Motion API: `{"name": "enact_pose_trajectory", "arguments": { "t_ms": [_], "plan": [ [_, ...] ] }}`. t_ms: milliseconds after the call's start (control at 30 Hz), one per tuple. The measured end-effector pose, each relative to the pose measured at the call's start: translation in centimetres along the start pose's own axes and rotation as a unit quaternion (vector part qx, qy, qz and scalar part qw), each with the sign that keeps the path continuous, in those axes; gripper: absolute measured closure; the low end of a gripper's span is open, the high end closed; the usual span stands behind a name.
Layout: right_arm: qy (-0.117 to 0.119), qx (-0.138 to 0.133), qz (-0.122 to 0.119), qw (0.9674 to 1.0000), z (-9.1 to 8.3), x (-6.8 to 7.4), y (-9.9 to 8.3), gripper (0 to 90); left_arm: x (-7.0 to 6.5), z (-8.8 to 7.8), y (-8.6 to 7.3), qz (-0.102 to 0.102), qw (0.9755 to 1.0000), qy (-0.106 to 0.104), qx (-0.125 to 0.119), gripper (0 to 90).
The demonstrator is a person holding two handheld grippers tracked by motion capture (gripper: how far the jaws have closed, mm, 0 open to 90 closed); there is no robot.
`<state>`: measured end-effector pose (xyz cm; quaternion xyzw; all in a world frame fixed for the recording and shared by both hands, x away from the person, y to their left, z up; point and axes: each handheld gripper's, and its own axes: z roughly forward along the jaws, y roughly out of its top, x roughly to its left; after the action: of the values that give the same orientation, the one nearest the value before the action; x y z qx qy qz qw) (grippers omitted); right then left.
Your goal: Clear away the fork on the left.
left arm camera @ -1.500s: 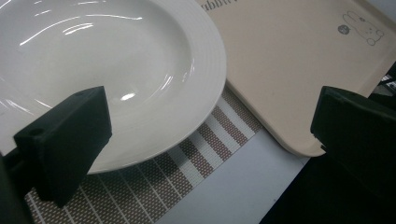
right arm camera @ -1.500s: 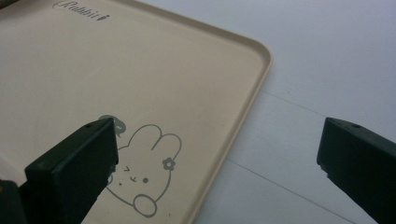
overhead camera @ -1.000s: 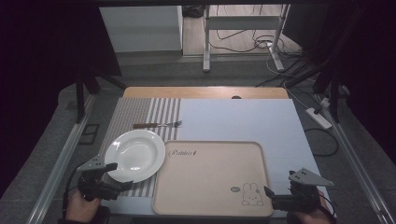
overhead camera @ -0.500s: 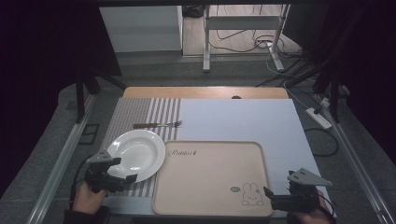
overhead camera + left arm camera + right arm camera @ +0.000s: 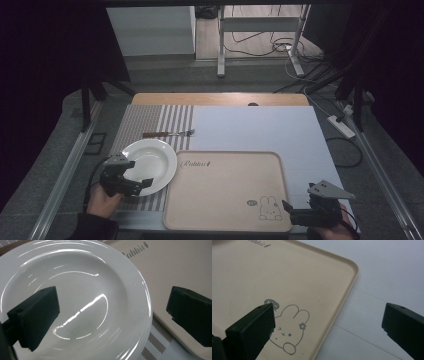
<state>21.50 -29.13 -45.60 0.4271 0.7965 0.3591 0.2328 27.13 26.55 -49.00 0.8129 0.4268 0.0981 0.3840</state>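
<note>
A white plate (image 5: 152, 161) lies on a striped placemat (image 5: 150, 120), just left of a beige tray (image 5: 227, 185) with a rabbit drawing. My left gripper (image 5: 136, 173) hangs open over the plate's near side. In the left gripper view the plate (image 5: 82, 285) sits between and below the spread jaws of my left gripper (image 5: 112, 307), and the tray (image 5: 175, 262) lies to the right. My right gripper (image 5: 298, 204) stands open at the tray's near right corner. In the right gripper view my right gripper (image 5: 329, 312) straddles the tray's (image 5: 287, 275) right rim, holding nothing.
A fork (image 5: 169, 133) with a brown handle lies on the placemat beyond the plate. A white sheet (image 5: 260, 127) covers the table's middle and right. Cables and a power strip (image 5: 341, 126) lie on the floor past the right edge.
My left gripper has moved forward and to the right, from beside the plate's near left rim to over the plate. The right gripper has stayed put.
</note>
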Motion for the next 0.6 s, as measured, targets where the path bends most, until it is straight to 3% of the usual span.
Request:
{"name": "enact_pose_trajectory", "arguments": {
  "t_ms": [333, 600],
  "plan": [
    [0.001, 0.002, 0.0, 1.0, 0.0, 0.0, 0.0, 0.0, 0.9, 1.5, 1.7, -0.01, 0.9999, -0.011, 0.003, 0.0],
    [0.001, 0.003, 0.0, 1.0, 0.1, 0.0, 0.0, 0.0, 1.0, 2.8, 3.3, 0.015, 0.9996, 0.005, 0.023, 0.0]
  ]
}}
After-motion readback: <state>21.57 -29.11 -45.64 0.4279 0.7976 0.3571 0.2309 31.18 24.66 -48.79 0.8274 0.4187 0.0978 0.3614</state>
